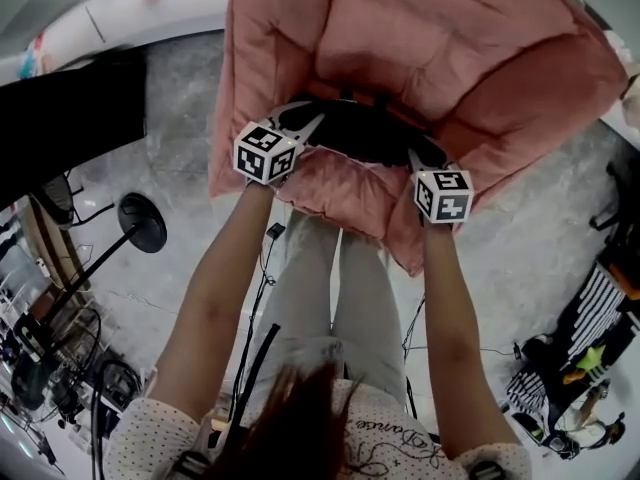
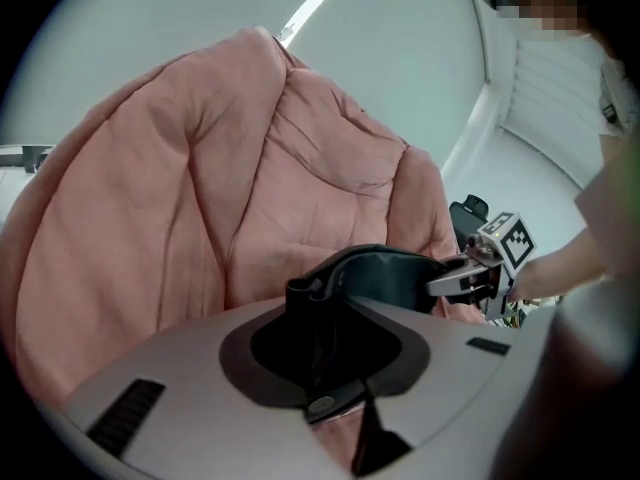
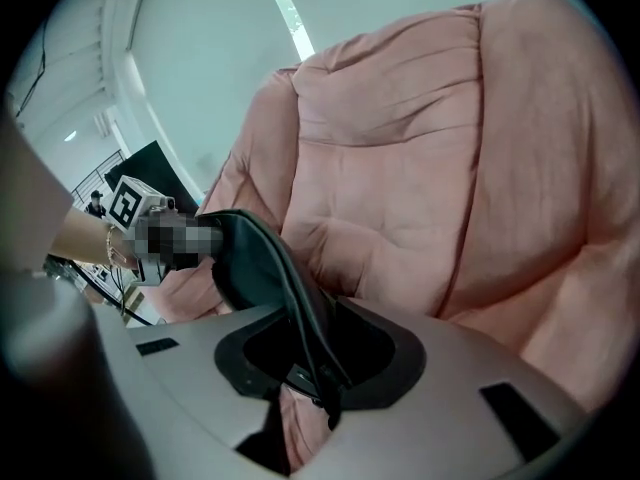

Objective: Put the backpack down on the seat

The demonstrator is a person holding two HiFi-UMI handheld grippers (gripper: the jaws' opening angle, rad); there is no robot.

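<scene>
Pink padded seat point(image 1: 480, 48) fills the upper frame. Black backpack point(image 1: 365, 133) lies low on its cushion, frame centre. Left gripper point(image 1: 305, 118) and right gripper point(image 1: 428, 153), jaws nearly closed, each pinch a backpack edge. Set-down looks nearly done; letting go remains.

The white dotted shirt point(image 1: 400, 438) has curly dark writing, too small to read for sure. The left cube point(image 1: 265, 151) and the right cube point(image 1: 443, 194) show black-and-white square signs.

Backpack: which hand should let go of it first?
Probably left. The left tongs hold the backpack well over the pink seat; the right tongs grip it nearer the seat's front edge, where it might slip.
</scene>
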